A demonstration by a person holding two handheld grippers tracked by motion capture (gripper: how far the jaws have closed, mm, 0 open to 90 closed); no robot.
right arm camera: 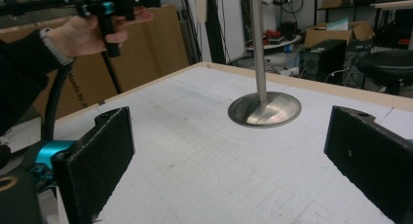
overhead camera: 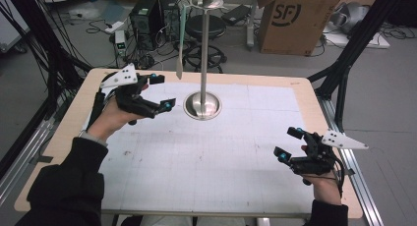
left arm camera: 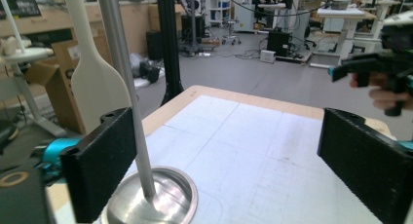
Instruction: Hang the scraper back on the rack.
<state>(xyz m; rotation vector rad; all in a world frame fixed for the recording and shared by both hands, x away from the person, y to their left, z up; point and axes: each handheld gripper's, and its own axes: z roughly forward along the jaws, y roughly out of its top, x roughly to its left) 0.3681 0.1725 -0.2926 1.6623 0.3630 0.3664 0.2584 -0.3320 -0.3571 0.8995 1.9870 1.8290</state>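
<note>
A metal stand with a round dished base (overhead camera: 202, 106) and a tall pole (overhead camera: 204, 49) rises from the white gridded mat (overhead camera: 206, 157). A pale spatula (overhead camera: 180, 64) hangs from the stand's top, left of the pole. My left gripper (overhead camera: 163, 92) is held above the mat just left of the base, open and empty. In the left gripper view the pole (left arm camera: 129, 97) and spatula (left arm camera: 97, 83) stand beyond its left pad (left arm camera: 100, 170). My right gripper (overhead camera: 289, 144) is open and empty at the front right. It looks toward the base (right arm camera: 265, 109).
The wooden table edge (overhead camera: 69, 123) frames the mat. Behind the table are a cardboard box (overhead camera: 295, 19), a black stool (overhead camera: 206, 27) and a computer tower (overhead camera: 147, 14). A black frame strut (overhead camera: 344, 73) stands at the right corner.
</note>
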